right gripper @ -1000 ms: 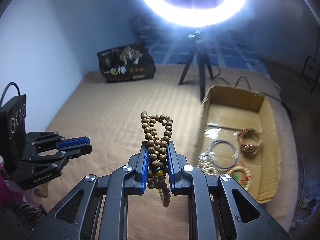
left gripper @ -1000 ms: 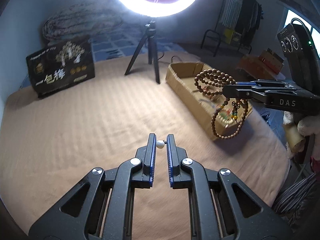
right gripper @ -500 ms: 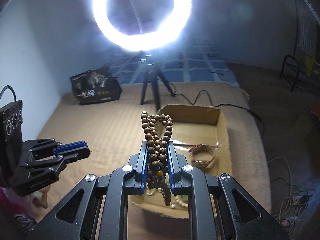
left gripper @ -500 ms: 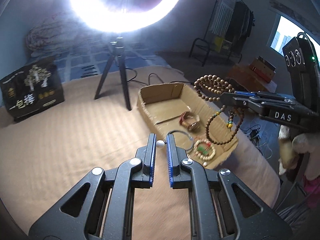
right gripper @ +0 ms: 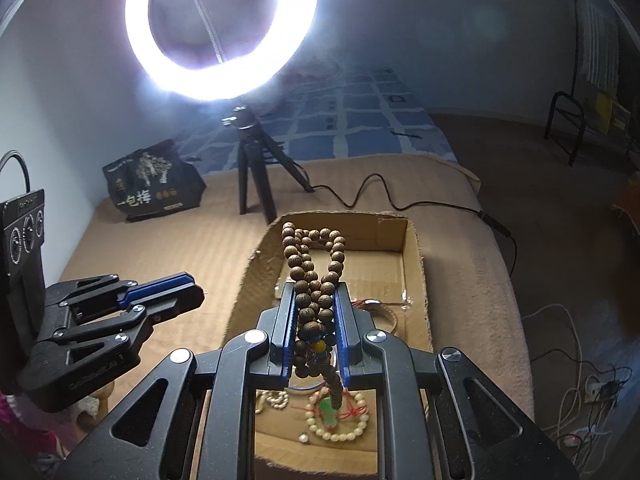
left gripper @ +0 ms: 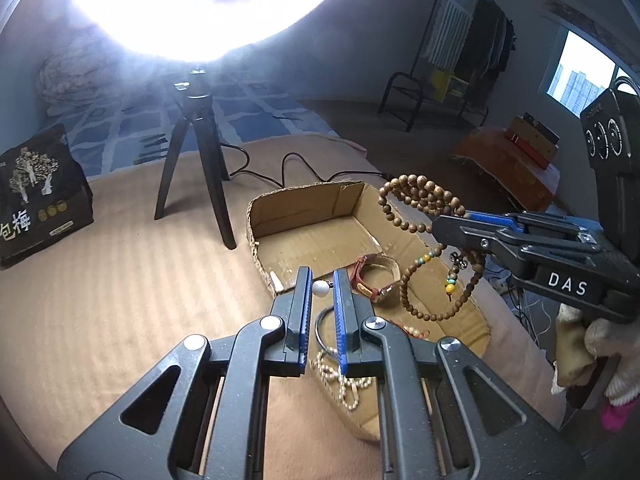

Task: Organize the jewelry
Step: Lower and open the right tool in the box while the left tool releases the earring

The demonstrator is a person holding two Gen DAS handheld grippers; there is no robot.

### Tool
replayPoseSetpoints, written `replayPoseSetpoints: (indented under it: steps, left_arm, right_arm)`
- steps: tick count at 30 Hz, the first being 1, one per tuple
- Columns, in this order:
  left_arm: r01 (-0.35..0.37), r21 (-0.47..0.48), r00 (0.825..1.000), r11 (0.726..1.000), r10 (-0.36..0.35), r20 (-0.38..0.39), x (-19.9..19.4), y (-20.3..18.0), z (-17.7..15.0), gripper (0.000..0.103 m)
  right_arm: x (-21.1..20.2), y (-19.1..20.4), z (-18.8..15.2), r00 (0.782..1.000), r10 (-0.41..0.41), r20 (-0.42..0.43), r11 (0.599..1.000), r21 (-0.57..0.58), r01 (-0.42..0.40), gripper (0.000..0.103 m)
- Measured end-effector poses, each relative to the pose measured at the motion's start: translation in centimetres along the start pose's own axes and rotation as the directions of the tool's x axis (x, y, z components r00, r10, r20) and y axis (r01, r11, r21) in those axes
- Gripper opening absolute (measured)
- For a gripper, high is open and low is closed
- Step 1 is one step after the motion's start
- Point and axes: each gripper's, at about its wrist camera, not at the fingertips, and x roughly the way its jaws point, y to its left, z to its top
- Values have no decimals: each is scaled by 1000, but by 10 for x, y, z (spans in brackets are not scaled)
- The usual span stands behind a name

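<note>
The right gripper (right gripper: 316, 312) is squeezed tight on a long string of brown wooden beads (right gripper: 316, 276). The string is folded into loops. Some loops stick up past the fingertips and some hang down, right above the cardboard box (right gripper: 416, 264) on the bed (right gripper: 160, 248). The beads look light and hard, but the string is floppy, so it will swing and bunch up. The hold across many loops at once looks safe. One loop alone might slip out.

The left gripper (left gripper: 321, 286) is nearly closed on one small white bead (left gripper: 320, 288), pinched right at the fingertips. It hangs over the near edge of the box. This bead is tiny, round and smooth, so it could pop out and roll away on the soft bed cover. A gentle, steady squeeze seems best.

In the box lie a brown strap bracelet (left gripper: 376, 276), a thin dark bangle (left gripper: 320, 326) and a pale bead bracelet (right gripper: 340, 424).
</note>
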Motion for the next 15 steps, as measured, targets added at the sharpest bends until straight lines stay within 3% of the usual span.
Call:
replayPoseSetpoints:
  steps: [15]
  left_arm:
    - [-6,-4,999,1000,6,-35,38,0,4,9]
  right_arm:
    - [33,-16,-1,999,-11,-33,999,33,12,15]
